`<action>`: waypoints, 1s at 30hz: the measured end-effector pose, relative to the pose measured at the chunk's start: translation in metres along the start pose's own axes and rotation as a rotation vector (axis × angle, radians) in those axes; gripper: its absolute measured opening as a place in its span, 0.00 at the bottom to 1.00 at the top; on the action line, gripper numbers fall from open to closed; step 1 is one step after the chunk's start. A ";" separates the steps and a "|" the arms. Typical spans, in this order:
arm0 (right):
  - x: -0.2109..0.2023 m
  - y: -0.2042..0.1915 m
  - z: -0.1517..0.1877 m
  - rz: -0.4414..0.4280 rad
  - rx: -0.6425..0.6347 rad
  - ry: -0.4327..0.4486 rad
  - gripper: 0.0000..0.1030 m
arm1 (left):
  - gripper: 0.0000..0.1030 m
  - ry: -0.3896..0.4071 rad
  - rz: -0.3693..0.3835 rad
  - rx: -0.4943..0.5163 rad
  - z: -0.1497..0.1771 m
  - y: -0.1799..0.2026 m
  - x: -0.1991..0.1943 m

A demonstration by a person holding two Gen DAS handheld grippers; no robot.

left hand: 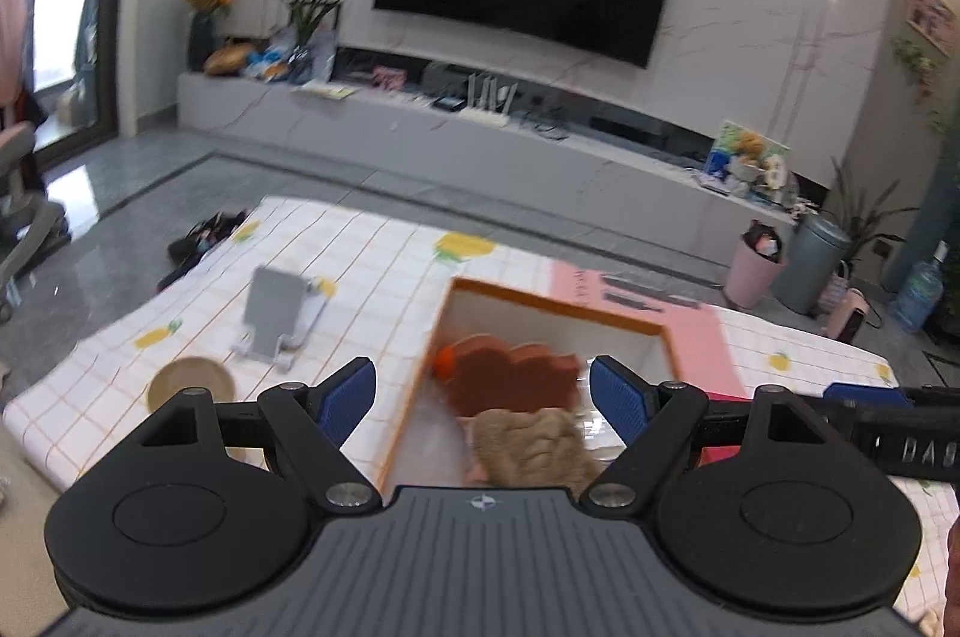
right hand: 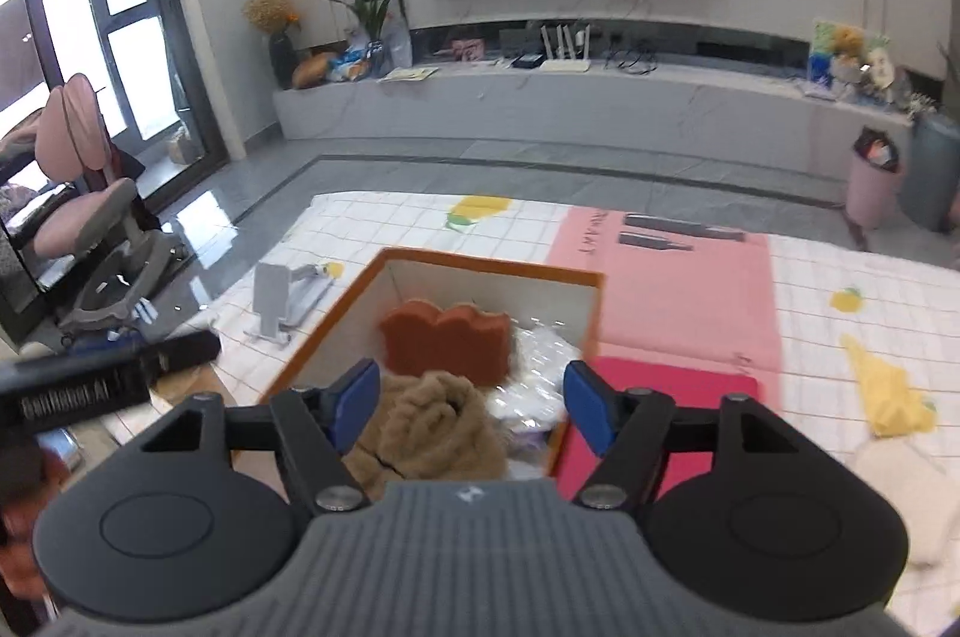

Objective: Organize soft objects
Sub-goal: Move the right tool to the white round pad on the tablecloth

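On the desk covered with a white grid-patterned cloth with yellow fruit prints, an open orange-rimmed cardboard box with white inner walls holds the soft things. An orange scallop-edged sponge stands upright near the middle of the box, and a tan fluffy knitted cloth lies bunched just in front of it, with crinkled clear plastic wrap to its right. The left tool hovers over the box with its blue-padded fingers wide apart, holding nothing. The right tool hangs over the same box, likewise spread and empty. Left of the box a grey folding phone stand rests on the cloth, near a round wooden coaster. Beyond the box lies a pale pink mat; a yellow cloth sits far right.
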State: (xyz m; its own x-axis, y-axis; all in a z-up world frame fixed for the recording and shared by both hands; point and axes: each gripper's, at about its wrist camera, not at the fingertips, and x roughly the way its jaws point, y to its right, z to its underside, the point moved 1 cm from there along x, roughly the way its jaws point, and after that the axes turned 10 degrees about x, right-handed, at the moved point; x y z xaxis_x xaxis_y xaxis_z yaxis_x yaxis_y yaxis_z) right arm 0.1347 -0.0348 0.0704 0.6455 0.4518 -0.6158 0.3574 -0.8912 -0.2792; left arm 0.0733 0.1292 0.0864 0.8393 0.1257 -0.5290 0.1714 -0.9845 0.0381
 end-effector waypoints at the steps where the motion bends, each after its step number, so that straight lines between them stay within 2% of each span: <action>1: -0.010 0.003 0.003 0.012 -0.009 0.011 0.68 | 0.92 0.007 0.005 0.007 -0.001 0.005 -0.005; 4: -0.053 0.019 0.010 0.069 -0.017 0.068 0.69 | 0.92 0.028 0.030 0.037 -0.005 0.025 -0.017; 6: -0.064 0.025 0.011 0.080 -0.028 0.082 0.71 | 0.92 0.040 0.051 0.055 -0.007 0.040 -0.022; 9: -0.099 0.048 0.011 0.117 -0.028 0.140 0.81 | 0.92 0.054 0.090 0.090 -0.009 0.069 -0.028; 11: -0.128 0.083 0.008 0.188 0.001 0.208 0.82 | 0.92 0.056 0.125 0.126 -0.009 0.093 -0.029; 12: -0.128 0.083 0.008 0.188 0.001 0.208 0.82 | 0.92 0.057 0.141 0.147 -0.008 0.107 -0.029; 17: -0.152 0.161 0.011 0.311 0.142 0.285 0.87 | 0.92 0.014 0.208 0.259 0.012 0.183 -0.013; 18: -0.151 0.195 0.015 0.351 0.209 0.291 0.88 | 0.92 0.004 0.226 0.272 0.019 0.196 -0.007; 19: -0.151 0.195 0.015 0.351 0.209 0.291 0.89 | 0.92 -0.016 0.246 0.283 0.025 0.209 -0.001; 20: -0.145 0.212 0.017 0.365 0.237 0.282 0.92 | 0.92 -0.042 0.272 0.292 0.031 0.222 0.005; 24: -0.098 0.276 0.031 0.411 0.342 0.182 0.96 | 0.92 -0.083 0.372 0.311 0.052 0.262 0.026; 26: -0.064 0.312 0.041 0.383 0.446 0.106 0.97 | 0.92 -0.108 0.371 0.324 0.059 0.277 0.040; 29: -0.017 0.364 0.062 0.329 0.715 0.010 0.95 | 0.92 -0.158 0.354 0.327 0.071 0.290 0.061; 30: -0.003 0.375 0.069 0.301 0.760 -0.021 0.93 | 0.92 -0.170 0.355 0.325 0.075 0.293 0.067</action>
State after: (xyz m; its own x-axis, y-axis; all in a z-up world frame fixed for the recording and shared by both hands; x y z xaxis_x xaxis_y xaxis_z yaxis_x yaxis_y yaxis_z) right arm 0.2204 -0.3726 -0.0833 0.6251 0.1948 -0.7558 -0.3894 -0.7614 -0.5183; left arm 0.1411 -0.1602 -0.0014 0.7160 -0.2187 -0.6630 -0.3013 -0.9535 -0.0109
